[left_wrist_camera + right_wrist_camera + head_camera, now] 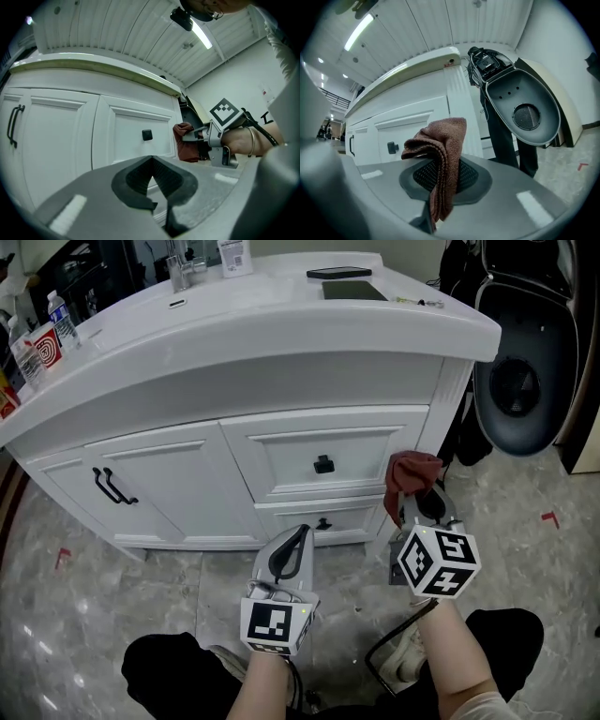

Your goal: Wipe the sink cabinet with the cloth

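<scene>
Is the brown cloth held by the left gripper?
No, the jaws of the left gripper are shut on nothing; the right gripper clamps the brown cloth.

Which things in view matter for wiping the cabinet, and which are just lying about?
For the job:
- cloth, pinched between the right gripper's fingers
- cabinet

Lying about:
- phone on the countertop
- water bottle at the counter's left end
- left gripper, shut on nothing

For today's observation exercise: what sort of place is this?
Probably a bathroom: a white sink cabinet with a tap and bottles on its top, over a marbled tile floor.
</scene>
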Tool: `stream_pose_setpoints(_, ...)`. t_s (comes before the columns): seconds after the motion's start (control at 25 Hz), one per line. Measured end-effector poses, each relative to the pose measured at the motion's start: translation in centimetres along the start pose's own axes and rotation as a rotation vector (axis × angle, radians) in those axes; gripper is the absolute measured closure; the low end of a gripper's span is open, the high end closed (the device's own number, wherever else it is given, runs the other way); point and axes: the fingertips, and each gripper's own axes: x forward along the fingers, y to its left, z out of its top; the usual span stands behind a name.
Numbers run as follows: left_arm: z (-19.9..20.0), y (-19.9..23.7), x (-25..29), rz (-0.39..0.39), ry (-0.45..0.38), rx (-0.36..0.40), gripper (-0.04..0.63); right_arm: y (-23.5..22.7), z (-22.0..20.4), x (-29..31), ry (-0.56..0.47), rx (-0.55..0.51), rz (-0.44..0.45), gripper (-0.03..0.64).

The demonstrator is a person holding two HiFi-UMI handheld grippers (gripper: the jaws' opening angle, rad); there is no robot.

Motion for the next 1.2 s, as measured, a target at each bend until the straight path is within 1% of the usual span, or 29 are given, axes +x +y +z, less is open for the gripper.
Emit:
stream_pose_setpoints(0.16,-1.0,2.7,-1.2,0.062,0.014,-0.007,0.595,5.4,-2.4,1.0,0.016,0.027,0.105,0.535)
stream_pose_setpoints(0.32,-1.6,5.6,-2.6,0.137,0.025,-0.022,0.595,12.4,-5.2,2.0,0.057,0.001,0.237,0.535)
stream_pose_setpoints(0.4,-1.5,7.0,-3.3,0.169,0.031,-0.03,0.595,15.9,-6.4,2.6,0.081,0.005,0.307,0.535)
stream_pose_setpoints(0.52,-2.2,8.4,-3.9,0.195,0.037,-0.034,0.595,20.1,-7.5,3.7,0.106,0.026,0.389,0.535)
stream_pose_setpoints(0.6,-2.6,9.0,-4.2,0.202,0.037,-0.038,0.595,22.1,-7.9,4.3,0.115,0.04,0.423,0.535)
stream_pose_setpoints(0.72,-2.5,9.8,-4.5,0.213,0.039,-0.042,0.595,23.9,-8.1,5.0,0.105,0.055,0.443,0.535)
stream_pose_setpoints(0.8,-2.8,10.1,-4.6,0.215,0.039,-0.043,0.595,24.2,-8.4,5.4,0.11,0.073,0.441,0.535)
stream_pose_setpoints(0.88,-3.2,10.2,-4.6,0.213,0.04,-0.046,0.595,23.8,-8.5,5.9,0.115,0.086,0.425,0.535)
stream_pose_setpoints(1.08,-3.0,9.7,-4.0,0.202,0.04,-0.064,0.595,22.0,-8.7,6.0,0.116,0.069,0.392,0.535)
stream_pose_setpoints(1.2,-2.9,8.9,-3.2,0.183,0.034,-0.072,0.595,20.3,-8.8,5.9,0.123,0.064,0.361,0.535)
